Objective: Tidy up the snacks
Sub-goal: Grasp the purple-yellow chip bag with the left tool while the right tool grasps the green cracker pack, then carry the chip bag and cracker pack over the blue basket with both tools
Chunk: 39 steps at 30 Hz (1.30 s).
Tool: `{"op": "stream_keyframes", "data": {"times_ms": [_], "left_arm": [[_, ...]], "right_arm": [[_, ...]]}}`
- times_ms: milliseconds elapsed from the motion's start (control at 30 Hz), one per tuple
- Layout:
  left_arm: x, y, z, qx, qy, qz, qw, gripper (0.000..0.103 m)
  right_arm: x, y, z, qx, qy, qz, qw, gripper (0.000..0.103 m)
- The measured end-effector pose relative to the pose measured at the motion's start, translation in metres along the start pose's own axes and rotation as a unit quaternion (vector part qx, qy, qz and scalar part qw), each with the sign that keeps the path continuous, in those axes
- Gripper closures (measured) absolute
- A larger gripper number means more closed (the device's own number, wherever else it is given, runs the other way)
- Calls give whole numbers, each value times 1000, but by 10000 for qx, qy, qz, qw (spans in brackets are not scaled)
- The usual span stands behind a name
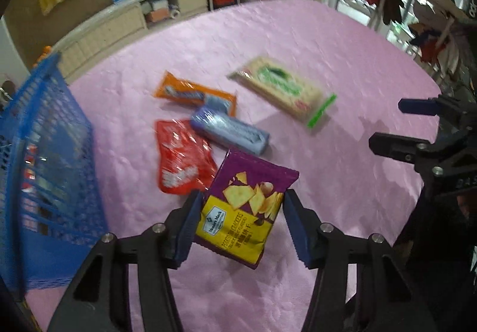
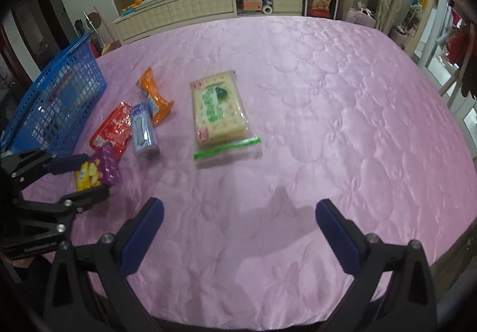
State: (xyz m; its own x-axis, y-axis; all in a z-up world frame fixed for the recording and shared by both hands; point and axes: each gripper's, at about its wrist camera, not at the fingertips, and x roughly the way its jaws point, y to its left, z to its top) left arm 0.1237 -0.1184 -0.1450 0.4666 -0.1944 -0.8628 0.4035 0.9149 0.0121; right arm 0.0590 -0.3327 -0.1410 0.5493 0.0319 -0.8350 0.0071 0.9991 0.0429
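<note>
Crackers, the purple and yellow bag (image 1: 249, 206), sit pinched between my left tongs (image 1: 238, 223), pads pressed on both side edges, long axis running away from me, bag lifted off the pink cover (image 1: 342, 48); blue basket (image 1: 50, 159) lies just to the left, the nearer side for this hand; my right tongs (image 2: 238, 230) hang wide apart, holding nothing, well away from it.

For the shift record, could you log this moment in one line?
left gripper: holds purple cracker bag | right gripper: open, empty | blue basket: left
</note>
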Motion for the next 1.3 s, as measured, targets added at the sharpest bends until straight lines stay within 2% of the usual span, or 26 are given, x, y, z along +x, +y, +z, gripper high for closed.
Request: {"op": "stream_keyframes", "data": {"times_ms": [133,367,433,500,667,867,1000,1133,1300], "left_arm": [[-13,6,10,-170,-285,297,9990,50],[-8,19,28,-490,-348,639,9961,50],[-1,23,32,-563,-291,649,9959,50],[4,24,36,-574,-274,695,9956,50],[12,29,45,-600,-268,715,9953,50],[21,29,48,-558,-222,792,9950,50],[23,30,46,-670,-181,760,9947,50],[11,26,45,-665,-266,746,9946,50],[-16,22,43,-648,-458,734,9941,50]], "right_arm": [[5,-1,15,-61,-19,85,9999,0],[30,14,44,-548,-6,139,9984,1],[42,19,51,-672,71,230,9975,11],[55,24,58,-807,153,220,9964,15],[81,30,70,-937,262,179,9951,17],[99,36,74,-1150,320,-58,9928,23],[90,44,73,-1335,225,-38,9908,45],[76,48,67,-1363,184,86,9905,45],[27,54,63,-1349,-155,222,9905,45]]}}
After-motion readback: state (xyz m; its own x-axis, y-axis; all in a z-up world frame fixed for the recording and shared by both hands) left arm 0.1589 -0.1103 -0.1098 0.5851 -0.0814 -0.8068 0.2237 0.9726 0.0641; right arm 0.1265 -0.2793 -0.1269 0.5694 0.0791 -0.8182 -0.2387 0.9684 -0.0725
